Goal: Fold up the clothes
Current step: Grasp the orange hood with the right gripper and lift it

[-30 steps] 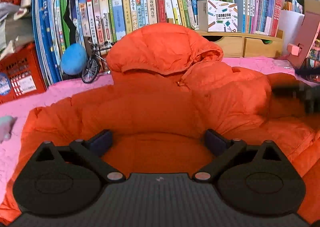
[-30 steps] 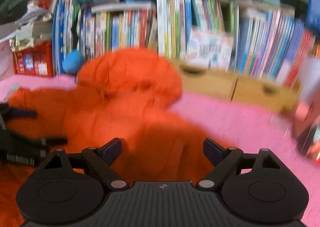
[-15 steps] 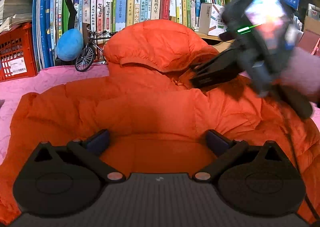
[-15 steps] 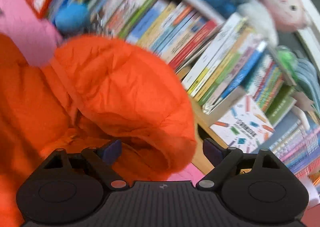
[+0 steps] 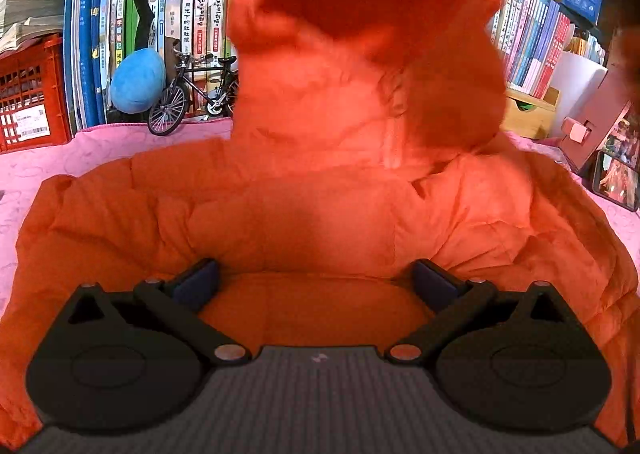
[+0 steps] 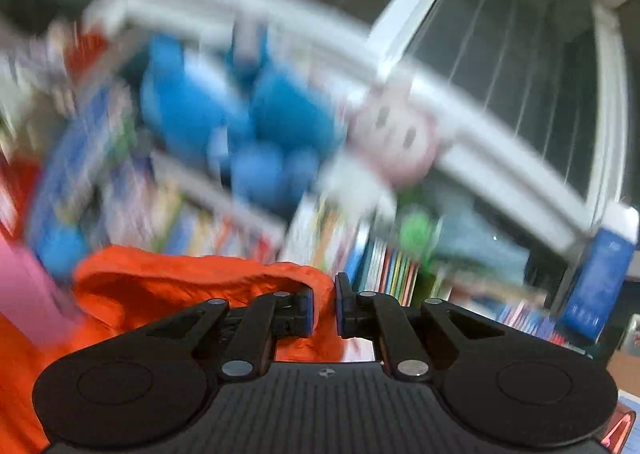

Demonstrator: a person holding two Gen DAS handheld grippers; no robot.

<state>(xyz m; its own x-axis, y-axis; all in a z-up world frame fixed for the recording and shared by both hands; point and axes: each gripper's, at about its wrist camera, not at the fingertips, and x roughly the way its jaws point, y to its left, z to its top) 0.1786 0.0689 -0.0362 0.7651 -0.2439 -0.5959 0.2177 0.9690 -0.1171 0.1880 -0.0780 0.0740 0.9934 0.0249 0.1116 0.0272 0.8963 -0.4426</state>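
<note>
The right tongs [image 6: 323,304] pinch the hood [image 5: 360,33] of the orange jacket [image 5: 320,213], raised ahead of the wide-open left tongs [image 5: 316,282]. The hood should fold down flat onto the jacket body.

Orange jacket [image 5: 320,213] hood lifted; left tongs [image 5: 316,282] spread above it.

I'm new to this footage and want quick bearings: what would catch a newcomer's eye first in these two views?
The bright orange puffer jacket fills the left wrist view, spread on a pink cover, its hood lifted high in front of the bookshelf. In the right wrist view, the right gripper is pinched shut on an orange fold. The left gripper is open over the jacket's body.
</note>
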